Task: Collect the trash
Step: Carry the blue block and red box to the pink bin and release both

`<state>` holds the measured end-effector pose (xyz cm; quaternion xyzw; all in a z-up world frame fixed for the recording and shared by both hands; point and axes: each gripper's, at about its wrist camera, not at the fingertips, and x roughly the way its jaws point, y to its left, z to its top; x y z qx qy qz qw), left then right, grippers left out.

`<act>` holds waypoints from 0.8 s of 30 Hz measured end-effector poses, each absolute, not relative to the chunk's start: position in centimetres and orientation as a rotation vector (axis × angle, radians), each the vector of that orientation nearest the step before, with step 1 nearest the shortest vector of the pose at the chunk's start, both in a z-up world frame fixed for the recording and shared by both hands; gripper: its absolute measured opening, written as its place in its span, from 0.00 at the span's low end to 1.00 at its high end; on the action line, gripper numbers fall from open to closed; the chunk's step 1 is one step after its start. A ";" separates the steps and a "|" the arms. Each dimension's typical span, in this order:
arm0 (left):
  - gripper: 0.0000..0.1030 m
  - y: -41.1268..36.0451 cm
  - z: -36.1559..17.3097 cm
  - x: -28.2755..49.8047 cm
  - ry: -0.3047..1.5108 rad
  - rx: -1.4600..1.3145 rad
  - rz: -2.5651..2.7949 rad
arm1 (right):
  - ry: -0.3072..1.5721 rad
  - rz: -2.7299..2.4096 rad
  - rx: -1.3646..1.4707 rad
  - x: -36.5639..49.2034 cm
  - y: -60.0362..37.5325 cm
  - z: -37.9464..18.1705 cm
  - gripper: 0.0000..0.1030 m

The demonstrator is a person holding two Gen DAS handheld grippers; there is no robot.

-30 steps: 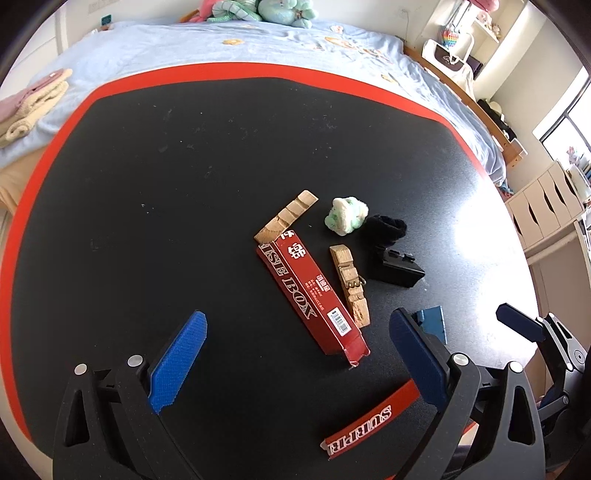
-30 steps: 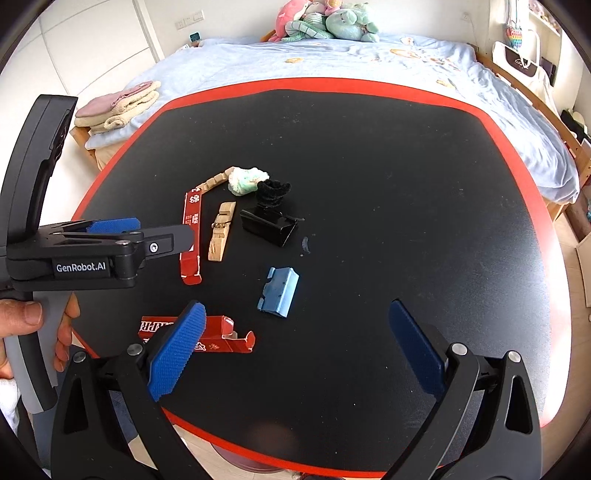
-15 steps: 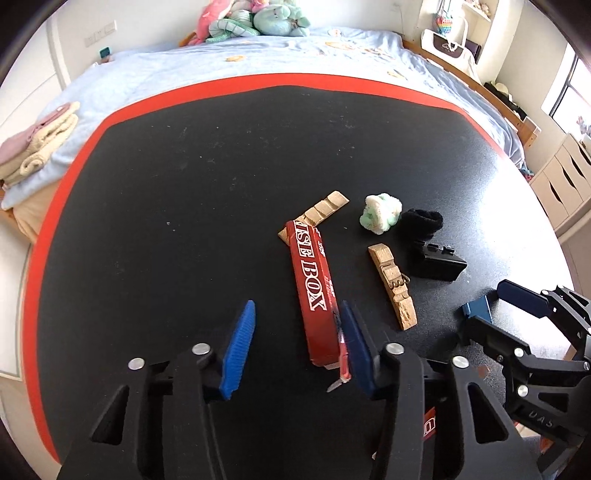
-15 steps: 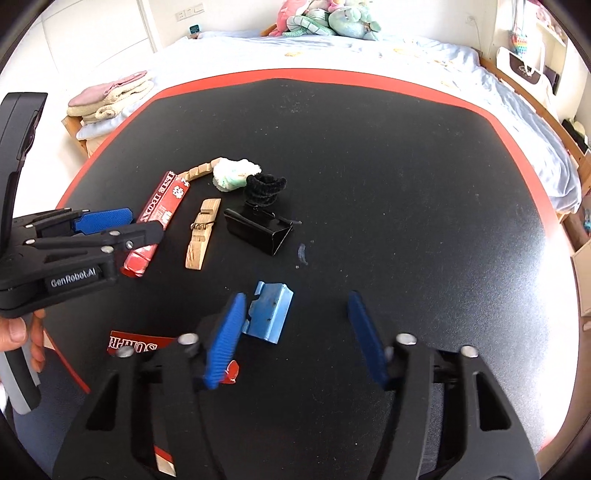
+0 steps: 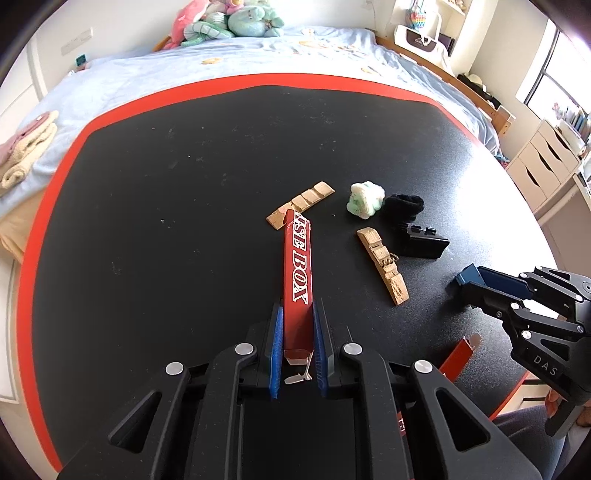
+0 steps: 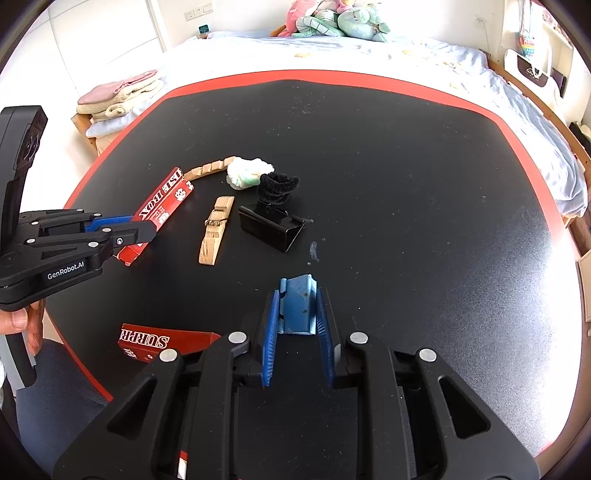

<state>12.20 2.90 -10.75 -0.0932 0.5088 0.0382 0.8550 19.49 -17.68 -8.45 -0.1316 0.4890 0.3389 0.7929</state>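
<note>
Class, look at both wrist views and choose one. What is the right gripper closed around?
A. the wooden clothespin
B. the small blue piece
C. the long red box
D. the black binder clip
B: in the right wrist view the right gripper has its jaws pressed against both sides of the small blue piece, while the long red box sits in the left gripper.

Bed (image 6: 406,55); plush toys (image 6: 332,22); folded towels (image 6: 118,94)
</note>
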 end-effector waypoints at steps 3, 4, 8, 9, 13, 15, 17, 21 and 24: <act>0.14 2.7 -10.4 11.7 1.059 -0.193 0.059 | 1.047 0.730 -0.272 19.4 -18.2 -8.1 0.19; 0.14 2.7 -10.1 11.4 1.054 -0.191 0.050 | 1.044 0.730 -0.267 19.4 -18.5 -7.9 0.19; 0.14 2.7 -8.9 10.2 1.034 -0.183 0.014 | 1.029 0.736 -0.252 18.9 -19.3 -6.7 0.19; 0.14 2.5 -8.6 10.0 1.029 -0.179 0.005 | 1.024 0.738 -0.249 18.7 -19.5 -6.4 0.19; 0.14 2.1 -7.0 8.3 1.007 -0.165 -0.035 | 1.000 0.753 -0.231 17.4 -20.4 -4.6 0.19; 0.14 1.7 -6.2 7.1 0.998 -0.151 -0.055 | 0.988 0.760 -0.225 16.5 -20.9 -3.6 0.19; 0.14 1.0 -5.4 6.3 0.990 -0.139 -0.072 | 0.977 0.765 -0.222 15.6 -21.5 -2.8 0.19; 0.14 0.0 -4.2 4.5 0.973 -0.125 -0.107 | 0.955 0.776 -0.210 13.3 -22.6 -1.0 0.19; 0.14 -0.9 -3.4 2.8 0.956 -0.111 -0.140 | 0.942 0.783 -0.205 11.5 -23.6 0.1 0.19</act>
